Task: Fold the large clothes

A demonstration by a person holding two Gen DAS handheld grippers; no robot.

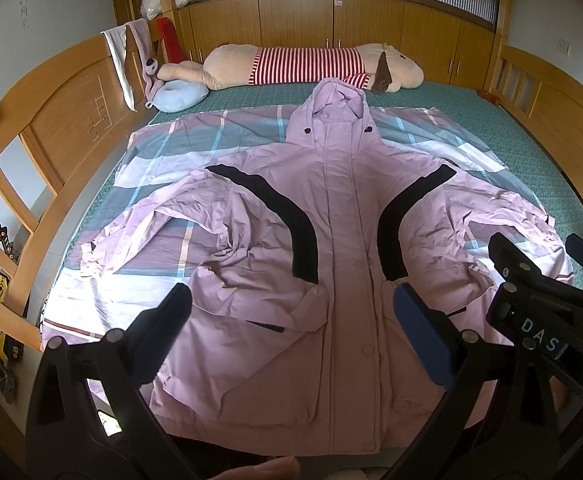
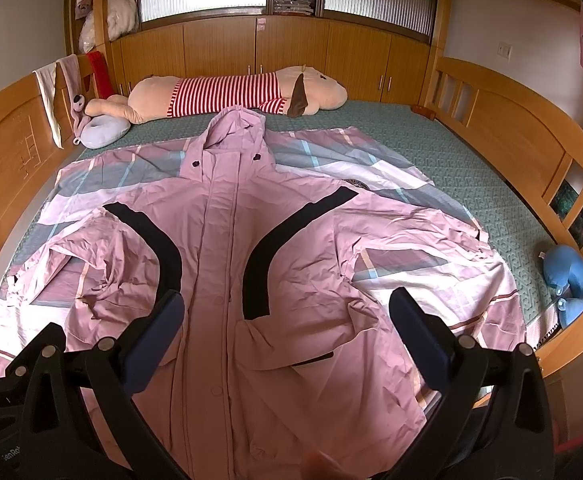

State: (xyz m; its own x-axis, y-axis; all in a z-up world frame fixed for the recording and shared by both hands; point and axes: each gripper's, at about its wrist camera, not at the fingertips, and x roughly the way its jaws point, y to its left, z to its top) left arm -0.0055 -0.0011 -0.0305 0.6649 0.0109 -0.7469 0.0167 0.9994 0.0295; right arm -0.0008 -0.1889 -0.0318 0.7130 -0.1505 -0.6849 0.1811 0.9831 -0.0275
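Observation:
A large pink hooded jacket (image 1: 339, 240) (image 2: 219, 264) with curved black panels lies front-up and spread flat on a plaid sheet (image 1: 163, 152) (image 2: 323, 148) on the bed, hood toward the far end. Both sleeves are crumpled out to the sides. My left gripper (image 1: 291, 308) hovers open above the jacket's lower front, holding nothing. My right gripper (image 2: 287, 308) also stands open over the lower front, a little to the right. In the left wrist view the right gripper's body (image 1: 547, 304) shows at the right edge.
A long plush toy in a red-striped shirt (image 1: 303, 66) (image 2: 227, 94) lies across the far end of the green mattress (image 1: 531, 152). A light blue neck pillow (image 1: 179, 96) sits far left, a blue one (image 2: 567, 280) at the right. Wooden rails (image 1: 71, 120) (image 2: 511, 128) enclose the bed.

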